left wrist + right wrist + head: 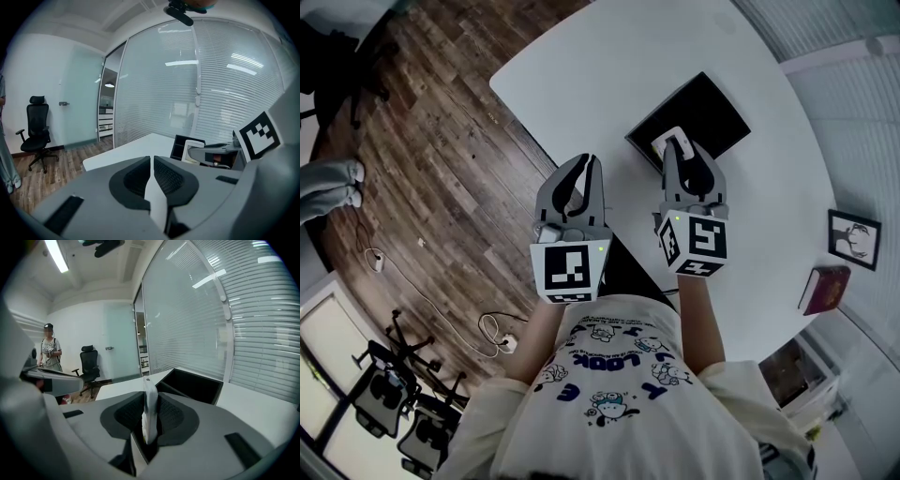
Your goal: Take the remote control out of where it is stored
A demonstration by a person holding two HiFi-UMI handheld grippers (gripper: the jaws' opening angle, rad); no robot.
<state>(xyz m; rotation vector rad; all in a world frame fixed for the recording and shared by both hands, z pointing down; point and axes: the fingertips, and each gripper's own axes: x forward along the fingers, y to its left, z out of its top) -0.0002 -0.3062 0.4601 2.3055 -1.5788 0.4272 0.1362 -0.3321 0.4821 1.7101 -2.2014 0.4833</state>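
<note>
A thin white remote control (149, 413) stands on edge between the jaws of my right gripper (151, 401), which is shut on it. In the head view the remote (668, 141) pokes out past the right gripper (680, 155) over the near corner of an open black box (703, 112). That box (194, 383) lies just beyond the remote on the white table (609, 56). My left gripper (584, 167) hovers beside the right one, at the table's near edge, shut with nothing held. From the left gripper view, its jaws (152, 161) meet, and the remote (192, 151) shows at the right.
A dark red book (823, 287) and a framed picture (853, 239) lie at the table's right side. Wooden floor (441, 141) with cables is to the left. An office chair (36, 133) stands by the glass wall, and a person (49, 352) is farther back.
</note>
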